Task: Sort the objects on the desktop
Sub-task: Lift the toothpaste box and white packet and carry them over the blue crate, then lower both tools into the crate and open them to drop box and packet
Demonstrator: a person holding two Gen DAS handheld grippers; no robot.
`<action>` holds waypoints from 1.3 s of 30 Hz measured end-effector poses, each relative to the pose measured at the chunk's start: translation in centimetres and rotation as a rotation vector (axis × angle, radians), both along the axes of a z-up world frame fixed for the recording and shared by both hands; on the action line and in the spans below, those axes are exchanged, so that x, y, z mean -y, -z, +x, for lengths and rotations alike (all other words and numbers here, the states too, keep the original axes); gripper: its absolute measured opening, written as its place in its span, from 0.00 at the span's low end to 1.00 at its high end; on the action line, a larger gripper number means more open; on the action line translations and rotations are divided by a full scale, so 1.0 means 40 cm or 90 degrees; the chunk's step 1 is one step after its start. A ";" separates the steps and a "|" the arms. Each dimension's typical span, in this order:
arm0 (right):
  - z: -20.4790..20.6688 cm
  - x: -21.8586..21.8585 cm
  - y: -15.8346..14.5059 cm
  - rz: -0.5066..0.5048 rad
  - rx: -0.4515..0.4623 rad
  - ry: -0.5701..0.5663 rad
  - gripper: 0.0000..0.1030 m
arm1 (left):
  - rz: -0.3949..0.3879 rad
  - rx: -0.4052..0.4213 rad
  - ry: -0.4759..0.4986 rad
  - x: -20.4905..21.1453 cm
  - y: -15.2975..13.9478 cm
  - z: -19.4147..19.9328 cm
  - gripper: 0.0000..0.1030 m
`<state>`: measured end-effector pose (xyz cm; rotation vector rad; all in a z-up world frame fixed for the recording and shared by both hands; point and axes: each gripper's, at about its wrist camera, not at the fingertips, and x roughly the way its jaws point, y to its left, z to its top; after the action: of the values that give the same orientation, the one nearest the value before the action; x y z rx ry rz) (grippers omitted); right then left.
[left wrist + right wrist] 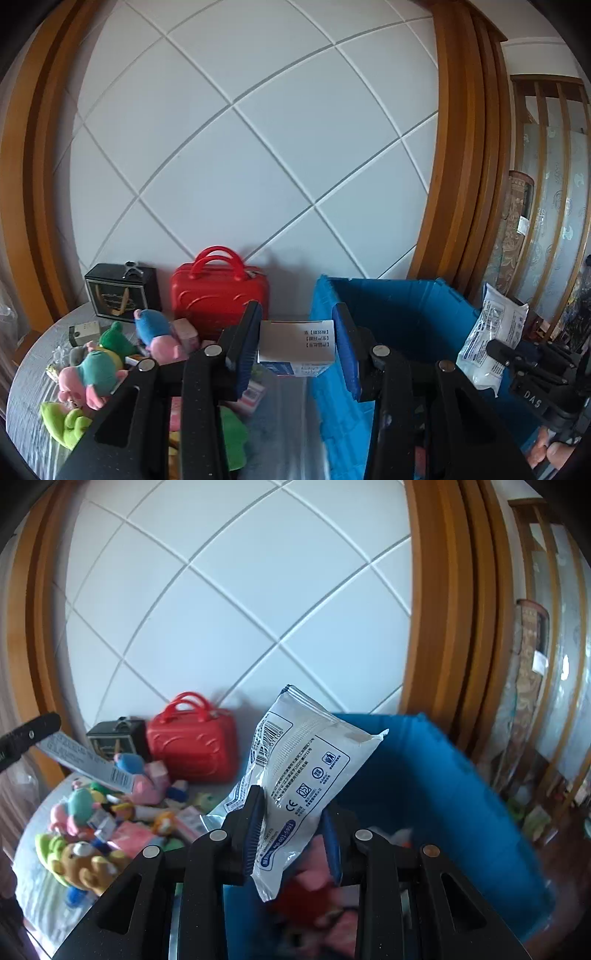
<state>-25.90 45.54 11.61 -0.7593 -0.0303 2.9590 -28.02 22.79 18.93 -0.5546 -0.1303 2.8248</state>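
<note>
My left gripper [297, 325] is shut on a white carton with printed text [295, 347], held above the table beside the left wall of the blue bin [406, 314]. In the right wrist view the same carton [88, 766] shows at the left, sticking out of the left gripper [37, 731]. My right gripper [291, 805] is shut on a white plastic packet with blue print [299, 768], held over the blue bin [461, 782]. That packet [491, 332] also shows at the right of the left wrist view. Soft toys lie inside the bin, blurred.
A heap of plush toys [96, 373] and small boxes covers the grey-clothed table [26, 406] on the left. A red hard case with handles [218, 295] and a black box [122, 295] stand against the white quilted wall. Wooden framing rises on both sides.
</note>
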 end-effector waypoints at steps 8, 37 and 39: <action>-0.141 -0.319 0.076 0.034 0.115 -0.008 0.29 | -0.033 0.079 0.026 -0.440 0.007 -0.076 0.38; -0.383 -0.449 0.577 0.134 0.520 -0.036 0.30 | -0.209 0.488 0.100 -0.791 0.568 -0.296 0.47; -0.381 -0.452 0.576 0.125 0.520 -0.037 0.31 | -0.202 0.476 0.093 -0.785 0.562 -0.298 0.56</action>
<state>-41.15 63.62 -11.43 -1.8649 -0.3869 2.4172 -39.93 54.18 -3.56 -1.5892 0.2171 2.3628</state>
